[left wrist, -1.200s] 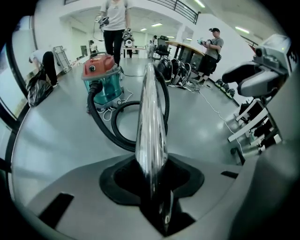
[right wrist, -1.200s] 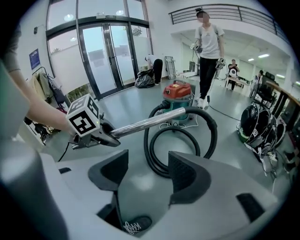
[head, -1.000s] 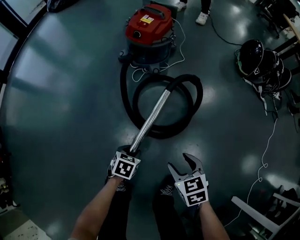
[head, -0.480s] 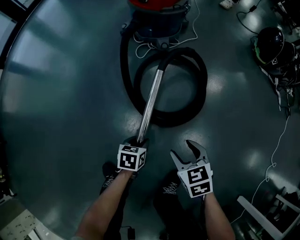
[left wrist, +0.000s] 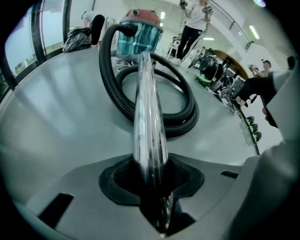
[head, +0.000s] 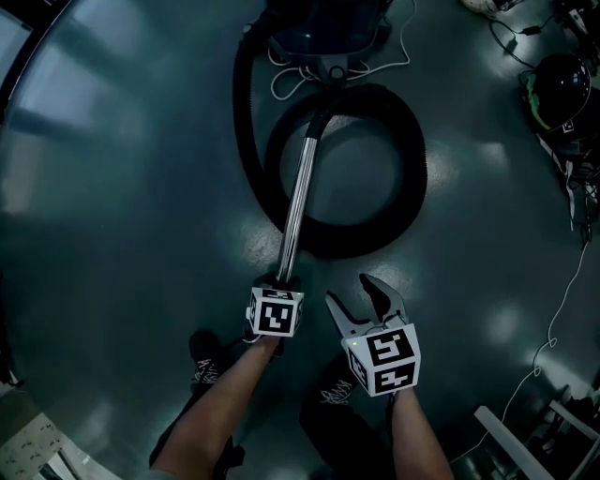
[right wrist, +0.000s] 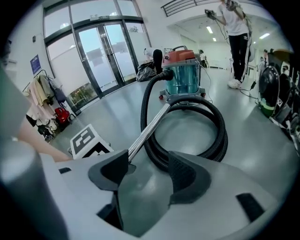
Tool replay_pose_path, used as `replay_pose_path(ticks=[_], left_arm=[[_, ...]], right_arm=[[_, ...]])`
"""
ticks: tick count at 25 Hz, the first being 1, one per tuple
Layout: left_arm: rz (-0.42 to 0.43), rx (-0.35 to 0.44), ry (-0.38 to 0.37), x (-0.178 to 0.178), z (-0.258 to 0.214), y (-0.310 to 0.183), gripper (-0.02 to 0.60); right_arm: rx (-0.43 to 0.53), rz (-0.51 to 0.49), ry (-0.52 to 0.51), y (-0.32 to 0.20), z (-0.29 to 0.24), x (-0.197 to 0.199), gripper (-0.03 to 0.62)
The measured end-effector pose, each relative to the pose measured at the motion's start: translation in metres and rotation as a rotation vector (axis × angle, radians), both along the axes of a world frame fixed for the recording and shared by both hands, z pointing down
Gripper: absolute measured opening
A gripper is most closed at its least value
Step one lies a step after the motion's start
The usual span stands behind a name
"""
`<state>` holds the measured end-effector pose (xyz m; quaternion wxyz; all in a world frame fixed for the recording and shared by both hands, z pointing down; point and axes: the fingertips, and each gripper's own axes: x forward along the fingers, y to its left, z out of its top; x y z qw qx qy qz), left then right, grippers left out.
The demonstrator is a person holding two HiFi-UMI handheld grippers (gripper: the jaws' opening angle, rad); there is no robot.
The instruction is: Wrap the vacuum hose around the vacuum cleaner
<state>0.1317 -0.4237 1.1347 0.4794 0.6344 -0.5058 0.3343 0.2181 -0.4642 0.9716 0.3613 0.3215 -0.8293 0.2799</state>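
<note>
Hose (head: 412, 178): black, lying coiled on the floor (head: 122, 187) just before the vacuum cleaner (head: 323, 23), none wrapped yet; we judge wrapping wholly ahead. Left gripper (head: 277, 281) pinches the chrome wand (head: 298, 202) at its near end; right gripper (head: 361, 298) spread, empty.

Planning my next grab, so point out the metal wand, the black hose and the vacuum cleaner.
metal wand (head: 298, 202), head view, midway along the shiny tube.
black hose (head: 412, 180), head view, right side of the coil.
vacuum cleaner (right wrist: 182, 78), right gripper view, its clear teal tank.
</note>
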Motion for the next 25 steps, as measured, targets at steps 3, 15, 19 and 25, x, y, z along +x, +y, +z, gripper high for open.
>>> replay_pose_path(ticks=[3, 15, 19, 25], left_arm=[[-0.024, -0.080, -0.041, -0.002, 0.028, 0.004, 0.141], [0.010, -0.036, -0.086, 0.007, 0.070, -0.023, 0.141], [0.030, -0.062, -0.053, 0.013, 0.070, -0.024, 0.143], [0.085, -0.069, 0.016, 0.020, 0.048, -0.020, 0.267]], right_arm=[[-0.006, 0.005, 0.000, -0.004, 0.014, 0.002, 0.267], [-0.023, 0.008, 0.019, -0.021, 0.040, 0.017, 0.267], [-0.044, 0.023, 0.028, -0.023, 0.049, 0.018, 0.267], [-0.074, 0.058, 0.011, -0.023, 0.050, 0.019, 0.267]])
